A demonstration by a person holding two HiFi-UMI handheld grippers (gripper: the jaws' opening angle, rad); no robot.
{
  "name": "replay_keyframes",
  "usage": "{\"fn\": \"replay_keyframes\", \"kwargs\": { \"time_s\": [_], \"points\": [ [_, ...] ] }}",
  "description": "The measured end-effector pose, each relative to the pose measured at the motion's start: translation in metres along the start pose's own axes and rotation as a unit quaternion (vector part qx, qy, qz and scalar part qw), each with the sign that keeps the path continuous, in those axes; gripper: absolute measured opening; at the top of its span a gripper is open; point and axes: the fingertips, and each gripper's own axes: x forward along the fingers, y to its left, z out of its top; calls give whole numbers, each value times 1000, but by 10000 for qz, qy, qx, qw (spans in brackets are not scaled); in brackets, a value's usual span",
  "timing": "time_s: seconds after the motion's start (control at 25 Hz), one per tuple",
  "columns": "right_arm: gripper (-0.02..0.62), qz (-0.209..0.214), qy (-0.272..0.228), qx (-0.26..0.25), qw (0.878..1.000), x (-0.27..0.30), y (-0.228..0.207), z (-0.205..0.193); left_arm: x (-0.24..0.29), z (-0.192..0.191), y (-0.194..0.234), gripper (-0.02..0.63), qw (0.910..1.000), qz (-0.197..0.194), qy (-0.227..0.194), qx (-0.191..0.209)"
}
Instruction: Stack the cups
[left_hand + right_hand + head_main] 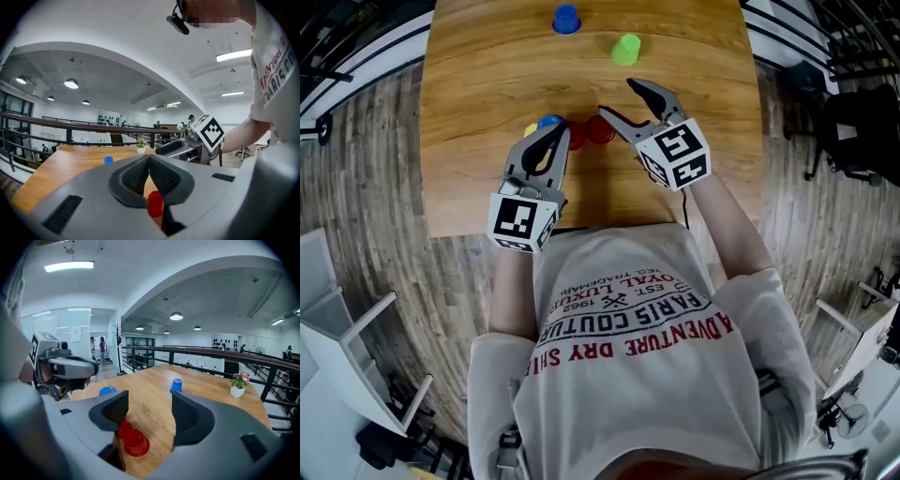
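Wood-grain table (487,84); red tapered cups (135,441); L tongs (149,161) closed, R tongs (150,409) agape, both empty.

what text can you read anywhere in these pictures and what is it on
"ADVENTURE DRY SH", red, on the person's shirt, rest lost in a fold.
"PARIS COUTU", dark, same shirt, cut off.
"EST. 1962", small, same shirt; the other small lines there are unreadable.
Marker cubes: black-and-white patterns, no words.
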Motion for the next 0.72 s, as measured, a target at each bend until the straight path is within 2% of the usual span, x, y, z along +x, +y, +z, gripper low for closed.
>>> {"fn": "replay_keyframes", "kwargs": {
  "time_s": [0.28,0.4,0.72],
  "points": [
    [299,12,336,135,9993,11,-73,-40,50,-18,-28,17,9986,404,328,-113],
    [299,5,474,223,9986,22,-99,-57,71,-23,-38,17,9978,463,428,-182],
    [299,67,726,321,9968,68,-144,-75,120,-29,-33,17,9960,655,540,-263]
  ]
}}
